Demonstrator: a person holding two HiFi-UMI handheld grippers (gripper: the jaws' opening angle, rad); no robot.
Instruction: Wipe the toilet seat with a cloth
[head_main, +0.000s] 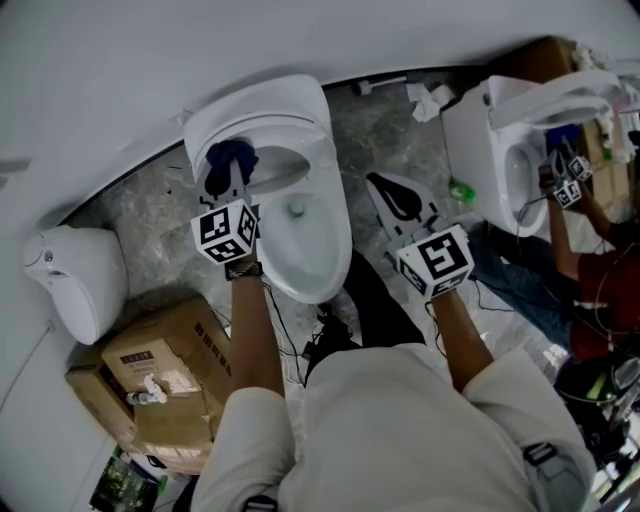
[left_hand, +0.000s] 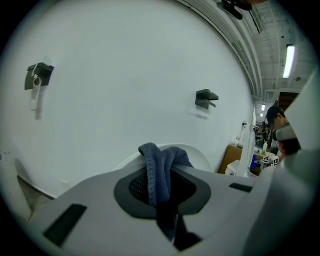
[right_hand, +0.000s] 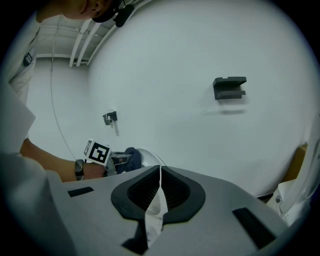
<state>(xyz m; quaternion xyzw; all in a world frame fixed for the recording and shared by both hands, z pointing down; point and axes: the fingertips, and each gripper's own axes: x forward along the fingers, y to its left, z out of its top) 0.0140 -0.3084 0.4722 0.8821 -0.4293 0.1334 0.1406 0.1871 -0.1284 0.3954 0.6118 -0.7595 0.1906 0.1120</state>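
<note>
1. As the head view looks steeply down, the person (head_main: 400, 430) fills the 6 o'clock edge, with both forearms reaching toward 12 o'clock.
2. A box (head_main: 165, 365) lies on the floor (head_main: 390, 130) at 8 o'clock from the person.
3. The right gripper (right_hand: 160, 172) is at 3 o'clock of the toilet (head_main: 335, 240), well apart from it. Its jaws are closed together with nothing between them, and its tips point toward 11 o'clock.
4. The left gripper (head_main: 224, 190) is over the toilet's 10 o'clock side and points toward 12 o'clock. Its jaws are clamped on the cloth (left_hand: 161, 172).
5. The toilet's long axis runs from 11 o'clock, by the wall (head_main: 150, 60), to 5 o'clock, where its rounded front faces the person.
6. The seat (head_main: 255, 170) follows that same axis, and its open bowl shows white.
7. The dark blue cloth is at the seat's far left end.
   - In the left gripper view its long axis stands upright. It is folded over the jaw tips, with the fold pointing up and the ends hanging down between the jaws.
   - Whether it touches the seat cannot be told.
8. A second toilet (head_main: 490, 150) stands at 2 o'clock, and another person (head_main: 600, 270) is just beyond it.
</note>
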